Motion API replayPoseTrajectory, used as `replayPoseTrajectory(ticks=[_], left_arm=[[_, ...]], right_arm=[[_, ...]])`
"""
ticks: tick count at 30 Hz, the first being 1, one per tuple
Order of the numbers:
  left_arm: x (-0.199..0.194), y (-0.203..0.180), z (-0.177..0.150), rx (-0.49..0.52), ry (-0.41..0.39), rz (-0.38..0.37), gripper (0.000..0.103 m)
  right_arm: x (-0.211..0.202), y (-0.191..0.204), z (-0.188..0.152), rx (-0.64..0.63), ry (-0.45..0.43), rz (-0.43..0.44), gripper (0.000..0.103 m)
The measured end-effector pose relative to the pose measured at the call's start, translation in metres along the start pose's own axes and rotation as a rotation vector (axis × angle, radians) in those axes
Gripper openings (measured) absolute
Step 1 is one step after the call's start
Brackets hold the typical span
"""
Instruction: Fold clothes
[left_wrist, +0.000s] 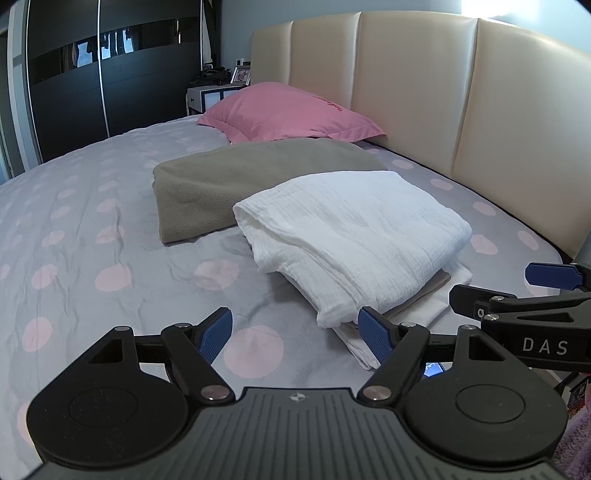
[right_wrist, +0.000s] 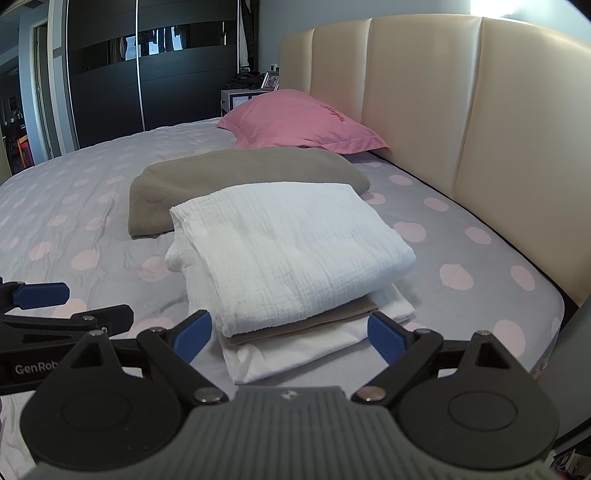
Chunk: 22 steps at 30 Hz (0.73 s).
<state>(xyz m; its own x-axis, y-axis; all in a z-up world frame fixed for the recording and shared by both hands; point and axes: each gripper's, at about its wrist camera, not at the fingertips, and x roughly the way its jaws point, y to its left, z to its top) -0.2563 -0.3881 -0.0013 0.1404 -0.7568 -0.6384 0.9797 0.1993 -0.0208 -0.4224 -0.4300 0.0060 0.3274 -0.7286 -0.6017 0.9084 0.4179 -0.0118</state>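
Note:
A folded white crinkled cloth (left_wrist: 354, 236) tops a small stack on the bed, over a beige piece (right_wrist: 303, 323) and a white piece (right_wrist: 295, 350); the stack also shows in the right wrist view (right_wrist: 291, 254). A folded taupe blanket (left_wrist: 236, 181) lies behind it. My left gripper (left_wrist: 299, 338) is open and empty, just before the stack's near left corner. My right gripper (right_wrist: 290, 338) is open and empty, its jaws either side of the stack's near edge, not touching. The right gripper shows at the right edge of the left wrist view (left_wrist: 532, 295), and the left gripper at the left edge of the right wrist view (right_wrist: 40, 306).
The bed has a grey sheet with pink dots (left_wrist: 92, 240). A pink pillow (left_wrist: 288, 114) rests against the cream padded headboard (left_wrist: 461, 103). A dark wardrobe (left_wrist: 110, 74) and a nightstand (left_wrist: 207, 96) stand beyond the bed. The mattress edge drops off at right (right_wrist: 554, 314).

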Motion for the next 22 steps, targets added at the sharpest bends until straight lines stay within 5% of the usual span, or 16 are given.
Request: replayPoseTrajectory(ticks=[22], left_arm=[[-0.0021,-0.0023,-0.0019,0.003,-0.008,0.002,0.072]], right_arm=[[-0.0008,-0.0022,-0.0002,0.005,0.003,0.004,0.093]])
